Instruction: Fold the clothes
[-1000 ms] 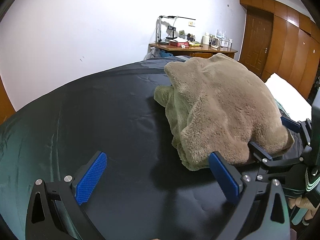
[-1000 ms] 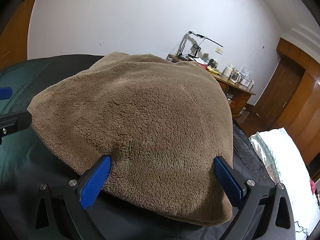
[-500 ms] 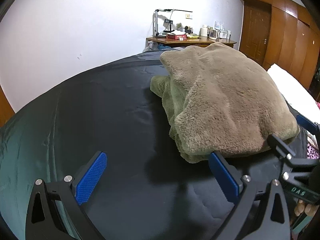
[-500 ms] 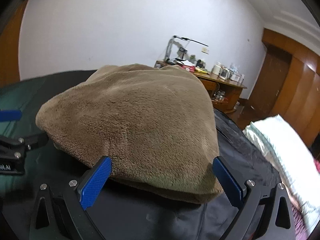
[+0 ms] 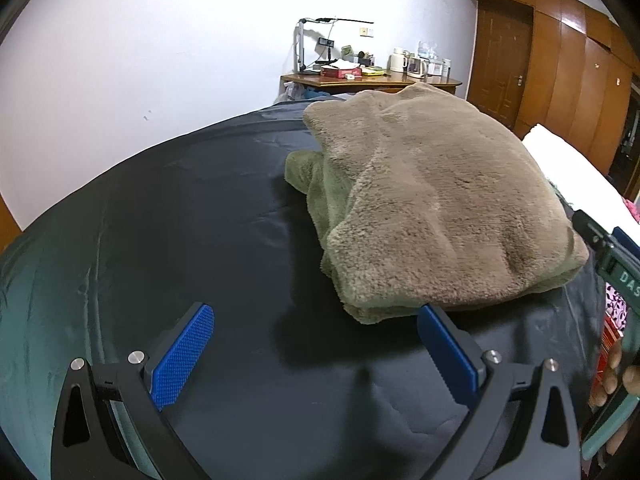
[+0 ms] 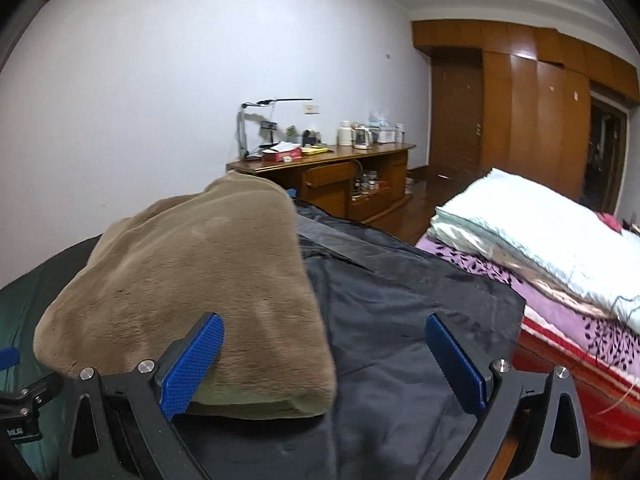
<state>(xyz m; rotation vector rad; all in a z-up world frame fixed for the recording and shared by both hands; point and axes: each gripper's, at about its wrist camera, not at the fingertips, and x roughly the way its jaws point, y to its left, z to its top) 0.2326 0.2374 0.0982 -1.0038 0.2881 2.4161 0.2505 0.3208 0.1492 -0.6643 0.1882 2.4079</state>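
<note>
Drawn back from the folded, plush brown fleece garment (image 5: 432, 208) on slick dark sheet (image 5: 200, 232): left gripper (image 5: 316, 354) and right gripper (image 6: 324, 362), both spread wide, empty.

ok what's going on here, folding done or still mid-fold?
A person holds two handheld grippers over a dark sheet. The brown fleece garment lies on it as a folded bundle, and neither gripper is gripping it. The left gripper and the right gripper are both open, near the bundle's front edge. It looks folded, though I can't confirm it's finished.
</note>
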